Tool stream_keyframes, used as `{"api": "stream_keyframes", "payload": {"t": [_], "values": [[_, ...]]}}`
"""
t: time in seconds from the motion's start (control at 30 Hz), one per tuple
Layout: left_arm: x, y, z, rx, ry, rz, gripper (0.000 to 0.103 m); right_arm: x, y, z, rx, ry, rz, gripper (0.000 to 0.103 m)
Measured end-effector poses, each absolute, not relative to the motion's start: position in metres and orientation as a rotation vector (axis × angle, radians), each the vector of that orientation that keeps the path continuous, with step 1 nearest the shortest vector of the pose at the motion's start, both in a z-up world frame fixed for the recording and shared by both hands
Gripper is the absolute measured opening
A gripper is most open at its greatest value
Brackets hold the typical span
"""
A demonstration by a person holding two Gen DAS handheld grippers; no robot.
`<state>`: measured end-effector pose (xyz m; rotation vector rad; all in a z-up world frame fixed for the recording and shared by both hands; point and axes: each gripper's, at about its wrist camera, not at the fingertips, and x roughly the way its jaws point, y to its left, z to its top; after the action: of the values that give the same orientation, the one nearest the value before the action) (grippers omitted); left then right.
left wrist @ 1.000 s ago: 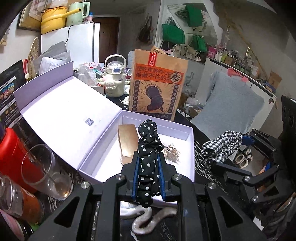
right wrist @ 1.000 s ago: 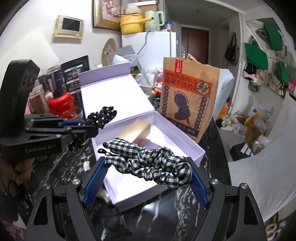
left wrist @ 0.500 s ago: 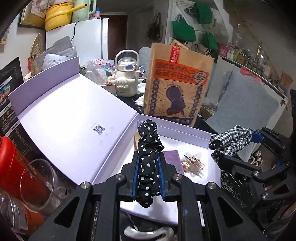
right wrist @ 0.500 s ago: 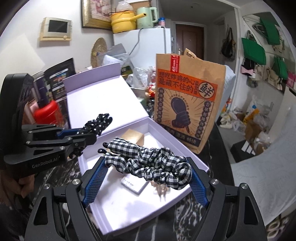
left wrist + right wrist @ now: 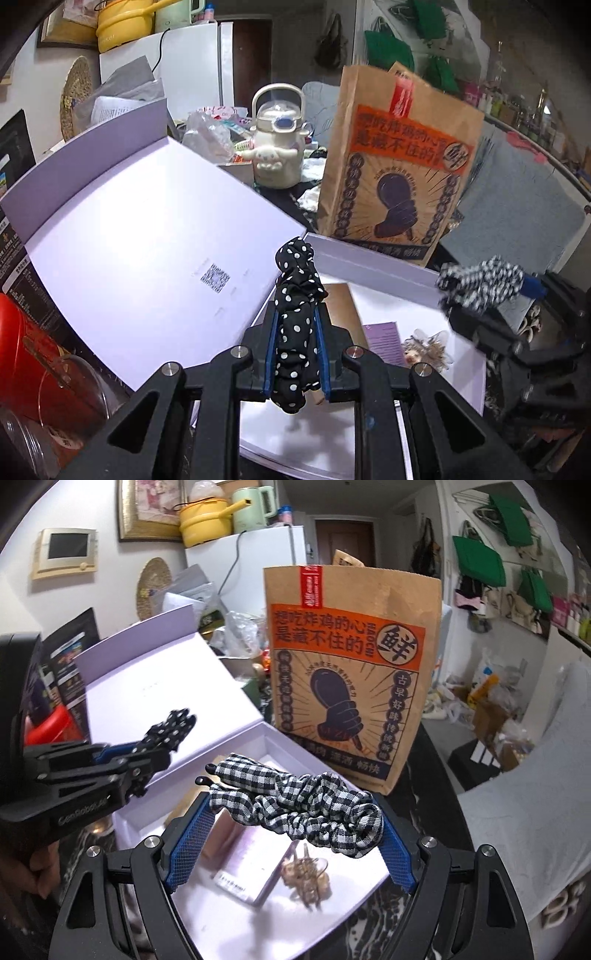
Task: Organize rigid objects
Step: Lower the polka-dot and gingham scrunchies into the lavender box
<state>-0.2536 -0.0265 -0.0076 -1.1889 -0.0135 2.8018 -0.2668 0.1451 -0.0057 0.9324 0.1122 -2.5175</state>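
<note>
My left gripper (image 5: pixel 295 354) is shut on a black polka-dot scrunchie (image 5: pixel 297 314), held above the open lilac box (image 5: pixel 369 254). My right gripper (image 5: pixel 284 834) is shut on a black-and-white checked scrunchie (image 5: pixel 295 801), stretched between its blue pads over the same box (image 5: pixel 236 738). Inside the box lie a gold bar-shaped box (image 5: pixel 341 306), a small purple card case (image 5: pixel 247 856) and a beige hair clip (image 5: pixel 306 875). The left gripper also shows in the right wrist view (image 5: pixel 162 746), the right one in the left wrist view (image 5: pixel 480 288).
A brown paper bag (image 5: pixel 351 679) stands just behind the box. The box lid (image 5: pixel 140 236) lies open to the left. A cream kettle-shaped bottle (image 5: pixel 277 147), a red container (image 5: pixel 26 350) and a glass (image 5: pixel 74 406) crowd the left side.
Both grippers have moved forward and over the box, each still holding its scrunchie. The bag and the box contents appear closer and lower in view.
</note>
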Motion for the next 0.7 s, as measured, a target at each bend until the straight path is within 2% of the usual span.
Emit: {"api": "stream_keyframes", "payload": {"t": [0.53, 0.7], "values": [[-0.278, -0.025, -0.052, -1.446, 0.019, 2.746, 0.018, -0.284, 0.143, -0.047, 1.062, 0.062, -2.507, 0.083], [-0.282, -0.014, -0.063, -1.487, 0.04, 2.726, 0.018, -0.281, 0.136, -0.055, 1.095, 0.127, -2.491, 0.083]]}}
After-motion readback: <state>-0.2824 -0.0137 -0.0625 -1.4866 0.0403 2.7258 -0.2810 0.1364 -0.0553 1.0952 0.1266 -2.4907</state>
